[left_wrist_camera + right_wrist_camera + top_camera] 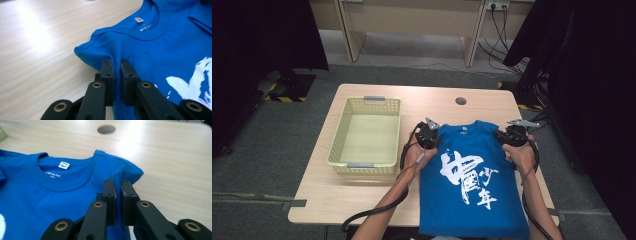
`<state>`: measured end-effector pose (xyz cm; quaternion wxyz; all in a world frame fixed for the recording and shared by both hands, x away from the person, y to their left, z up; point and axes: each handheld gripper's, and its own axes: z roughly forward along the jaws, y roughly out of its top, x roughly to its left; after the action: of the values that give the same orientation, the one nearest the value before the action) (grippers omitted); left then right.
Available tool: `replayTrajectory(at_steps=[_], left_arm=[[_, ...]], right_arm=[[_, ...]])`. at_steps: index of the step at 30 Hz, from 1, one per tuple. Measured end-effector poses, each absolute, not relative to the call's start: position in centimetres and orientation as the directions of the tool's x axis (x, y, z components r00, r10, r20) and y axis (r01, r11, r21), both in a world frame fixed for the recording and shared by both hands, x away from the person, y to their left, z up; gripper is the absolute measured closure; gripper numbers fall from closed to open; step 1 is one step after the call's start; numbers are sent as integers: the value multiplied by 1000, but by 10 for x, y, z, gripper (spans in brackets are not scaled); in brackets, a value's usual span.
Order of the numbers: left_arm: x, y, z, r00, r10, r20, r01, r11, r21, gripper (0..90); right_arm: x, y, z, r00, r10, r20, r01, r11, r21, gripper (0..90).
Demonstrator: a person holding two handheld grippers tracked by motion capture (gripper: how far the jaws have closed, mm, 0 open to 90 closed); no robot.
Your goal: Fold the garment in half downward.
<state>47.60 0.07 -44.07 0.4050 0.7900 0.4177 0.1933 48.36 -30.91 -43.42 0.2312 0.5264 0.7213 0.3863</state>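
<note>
**Both shoulders of the blue shirt pinched**

On the left half of the table: a pale yellow basket with perforated walls and grey handle grips at its near and far rims. Nothing inside it, just the bare floor of the basket.

Right of the basket, well apart from it: a blue T-shirt lying front up, white printed characters on the chest, collar towards the far edge, hem hanging over the near edge. Beyond the collar, a round grey hole in the tabletop.

Left gripper clamped on the shirt's left shoulder, a fold of blue cloth squeezed between the closed jaws. Right gripper clamped likewise on the right shoulder. In the high view, left gripper and right gripper set at the two far corners of the shirt, a hand behind each, forearms entering from the near side, black cables trailing back.

From above alone: basket, whole length of the shirt, grey floor around the table, black curtains at both sides.

From the left gripper view alone: cloth of the shoulder bunched and puckered at the jaws, edge of the white print at the right, small white label inside the collar.

From the right gripper view: same label, ribbed collar, the shoulder rising into the jaws, the hole seen close.
</note>
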Motion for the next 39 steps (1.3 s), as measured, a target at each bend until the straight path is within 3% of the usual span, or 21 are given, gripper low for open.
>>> replayTrajectory(at_steps=[13,30,39], left_arm=[[463,15,-408,583,812,-8,397,-277,875,819],[386,24,-406,683,729,36,290,-316,903,806],[357,35,-430,715,699,10,329,-348,878,782]], right_arm=[[467,-298,-385,-402,915,38,443,158,882,844],[388,-304,-398,-505,863,14,360,196,912,839],[359,-304,-421,-539,842,8,390,242,888,828]])
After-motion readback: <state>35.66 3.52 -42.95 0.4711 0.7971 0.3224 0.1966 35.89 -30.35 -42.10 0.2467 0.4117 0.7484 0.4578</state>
